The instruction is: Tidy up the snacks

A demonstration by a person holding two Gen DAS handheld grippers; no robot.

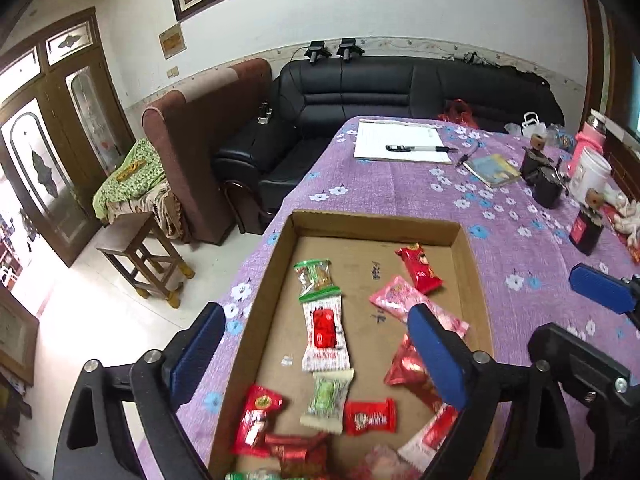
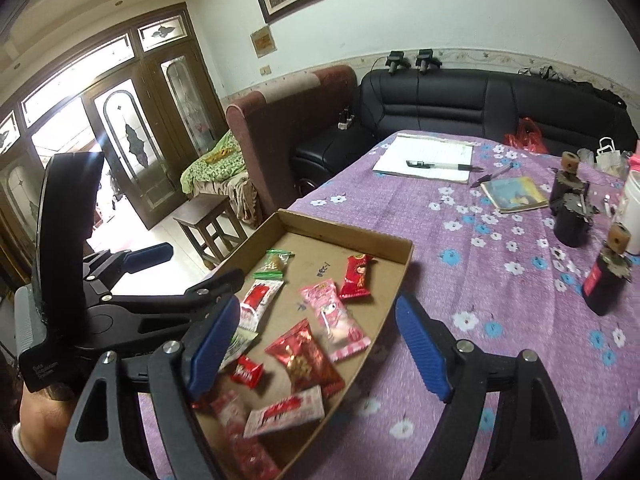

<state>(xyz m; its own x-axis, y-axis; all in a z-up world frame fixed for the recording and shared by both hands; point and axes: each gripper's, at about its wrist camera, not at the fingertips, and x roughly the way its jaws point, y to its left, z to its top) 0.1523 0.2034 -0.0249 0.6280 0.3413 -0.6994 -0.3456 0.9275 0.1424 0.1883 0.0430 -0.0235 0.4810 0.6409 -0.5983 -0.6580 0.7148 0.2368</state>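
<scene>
A shallow cardboard tray (image 1: 376, 222) (image 2: 402, 276) sits on the purple flowered tablecloth and holds several wrapped snacks. Among them are a green-ended packet (image 1: 314, 276) (image 2: 274, 262), a white-and-red packet (image 1: 325, 334) (image 2: 258, 300), a pink packet (image 1: 396, 298) (image 2: 334, 316) and a red packet (image 1: 420, 268) (image 2: 357, 276). My left gripper (image 1: 316, 356) is open and empty above the tray's near half. My right gripper (image 2: 320, 344) is open and empty above the tray's right side. The left gripper also shows in the right wrist view (image 2: 192, 268).
On the table behind the tray lie a notepad with a pen (image 1: 400, 144) (image 2: 428, 156), a small book (image 1: 494, 170) (image 2: 514, 196), dark jars (image 1: 546, 184) (image 2: 572, 220) (image 2: 606, 284) and a white cup (image 1: 592, 174). A wooden stool (image 1: 142, 254) and sofas stand left of the table edge.
</scene>
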